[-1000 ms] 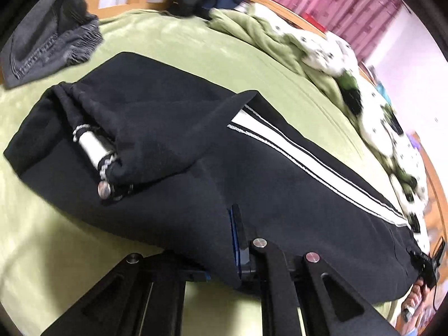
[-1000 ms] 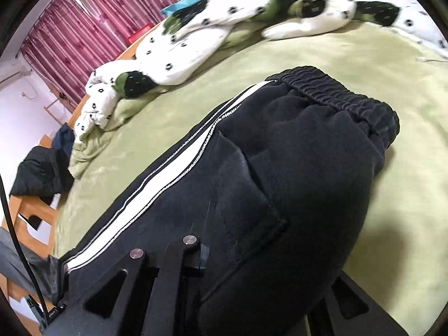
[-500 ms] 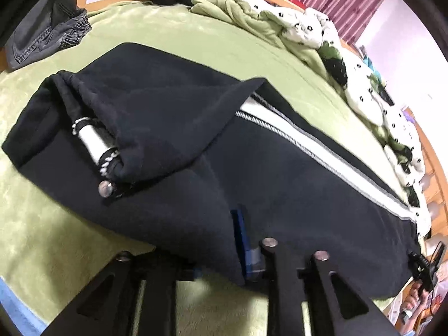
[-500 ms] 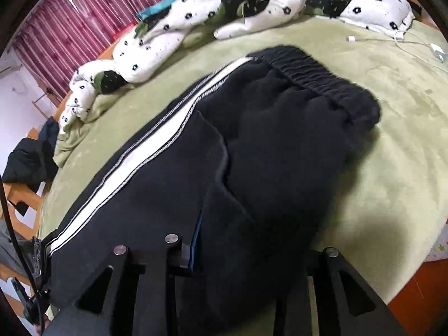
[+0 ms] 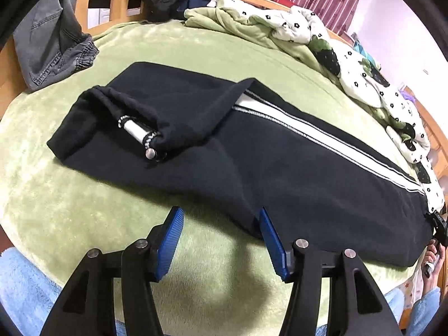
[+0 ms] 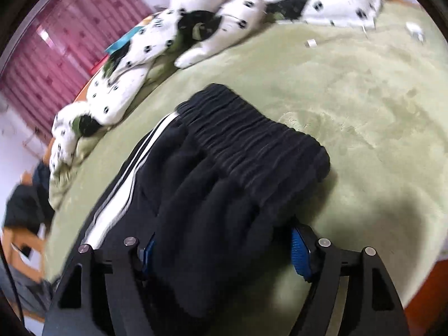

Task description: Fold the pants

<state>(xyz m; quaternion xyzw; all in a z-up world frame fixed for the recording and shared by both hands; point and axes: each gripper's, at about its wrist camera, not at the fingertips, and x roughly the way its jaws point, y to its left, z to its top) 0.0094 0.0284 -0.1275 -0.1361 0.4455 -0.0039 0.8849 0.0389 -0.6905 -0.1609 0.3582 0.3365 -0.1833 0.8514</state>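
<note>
Black pants [image 5: 280, 173] with a white side stripe [image 5: 322, 137] lie flat on a pale green bed [image 5: 84, 210], already folded lengthwise so one leg rests on the other. Their long axis runs across the bed from side to side. In the left wrist view the cuff end sits to the far left, where one leg is turned back over the other and a silver-tipped drawstring [image 5: 140, 137] pokes out, and the stripe runs off to the right.

The left claw [image 5: 221, 238] is half wide and opening. Its right pad sits just at the near folded edge of the pants, its left pad over bare bed; nothing is pinched between them.

The right wrist view is blurred. There the ribbed elastic waistband [image 6: 257, 151] lies directly ahead of the right claw [image 6: 221, 252]. This claw is also opening, with a thick bunch of black cloth between its pads, loose rather than squeezed as far as can be told.

So the right hand is nearest the waistband, the left nearer the cuffs. A crosswise fold likely comes next, one end carried along the long axis toward the other.
</note>
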